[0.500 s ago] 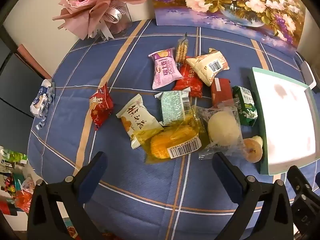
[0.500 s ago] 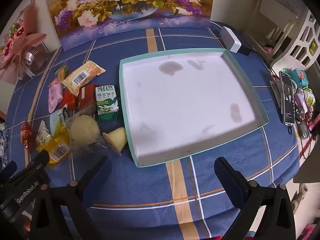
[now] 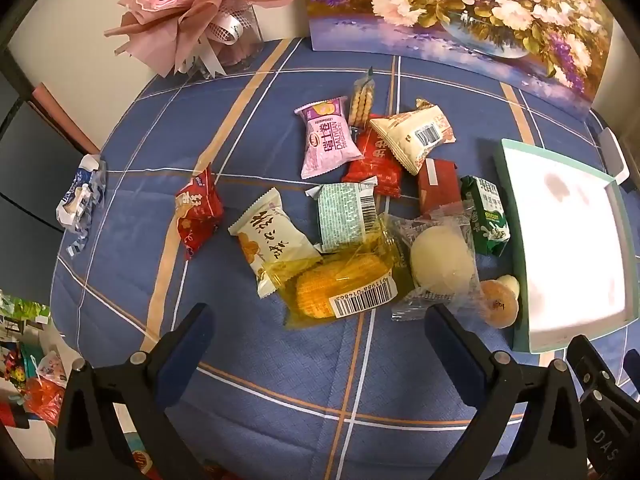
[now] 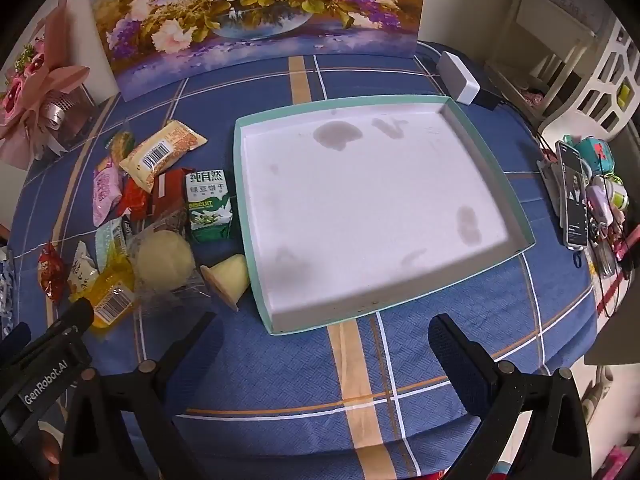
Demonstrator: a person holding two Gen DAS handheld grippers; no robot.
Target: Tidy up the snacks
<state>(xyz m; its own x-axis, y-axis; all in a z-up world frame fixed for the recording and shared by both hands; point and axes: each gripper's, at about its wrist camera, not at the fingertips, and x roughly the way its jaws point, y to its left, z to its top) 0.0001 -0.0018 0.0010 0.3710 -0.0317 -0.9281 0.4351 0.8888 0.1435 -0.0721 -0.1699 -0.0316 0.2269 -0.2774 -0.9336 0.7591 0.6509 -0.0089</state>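
Note:
Several wrapped snacks lie in a heap on the blue checked tablecloth: a yellow corn pack (image 3: 344,286), a round white bun in clear wrap (image 3: 440,264), a green biscuit pack (image 3: 484,216), a purple pack (image 3: 328,140), a red pack (image 3: 198,210) off to the left. A teal-rimmed white tray (image 4: 256,248) lies empty to their right, also in the left wrist view (image 3: 516,248). My left gripper (image 3: 316,328) is open, just in front of the corn pack. My right gripper (image 4: 320,336) is open, before the tray's near edge.
A flower painting (image 4: 256,12) and a pink bouquet (image 3: 192,12) stand at the back. A white box (image 4: 458,76) lies behind the tray. A phone (image 4: 574,192) and small items sit at the right edge. A crumpled blue-white wrapper (image 3: 80,196) lies at the left edge.
The left gripper has moved slightly forward toward the snack heap. The right gripper has barely moved. Both stay open.

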